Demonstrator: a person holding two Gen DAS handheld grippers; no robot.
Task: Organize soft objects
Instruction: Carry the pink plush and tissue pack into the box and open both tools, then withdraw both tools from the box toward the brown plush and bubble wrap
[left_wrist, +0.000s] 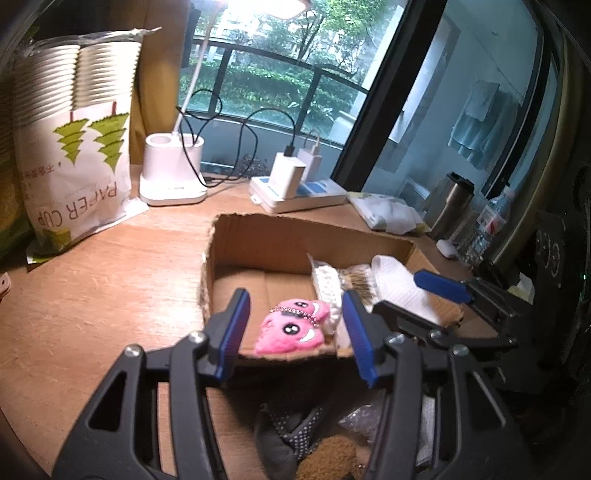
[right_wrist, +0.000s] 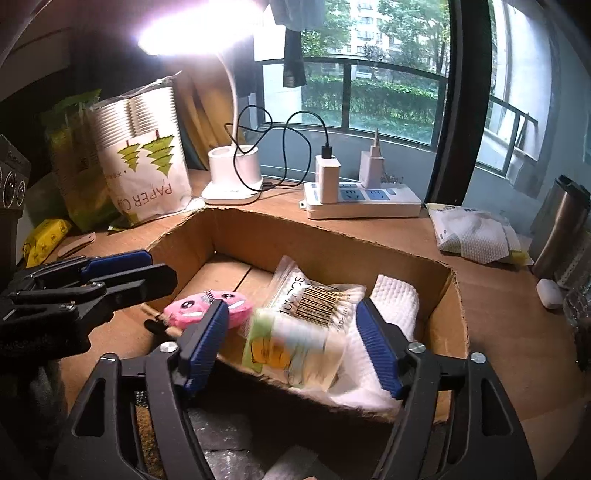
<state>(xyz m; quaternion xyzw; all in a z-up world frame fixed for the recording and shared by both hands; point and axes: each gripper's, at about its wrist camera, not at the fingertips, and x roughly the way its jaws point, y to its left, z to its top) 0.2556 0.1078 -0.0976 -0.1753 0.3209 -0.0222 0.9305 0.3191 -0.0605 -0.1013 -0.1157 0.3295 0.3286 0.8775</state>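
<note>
Here, inside the torn corrugated cardboard box (right_wrist: 448, 317), going left to right: fuzzy pink plush faces (right_wrist: 207, 308), a crinkly cotton-swab bag (right_wrist: 317, 299), a blurred glossy packet (right_wrist: 295, 349) and a quilted white cloth (right_wrist: 397, 301). The left gripper (left_wrist: 295, 334) and the right gripper (right_wrist: 291, 349) both hover spread, gripping nothing.

The left wrist view looks forward along the left hand-held gripper (left_wrist: 295, 332), from close above the near edge of the open brown cardboard box (left_wrist: 258, 236), facing the window. The right wrist view looks the same way along the right hand-held gripper (right_wrist: 291, 347), also close, from a place more to the right. Both views share the box, the wooden table (left_wrist: 92, 295), the white power strip (right_wrist: 369, 203) and the white desk lamp base (left_wrist: 171, 173).
</note>
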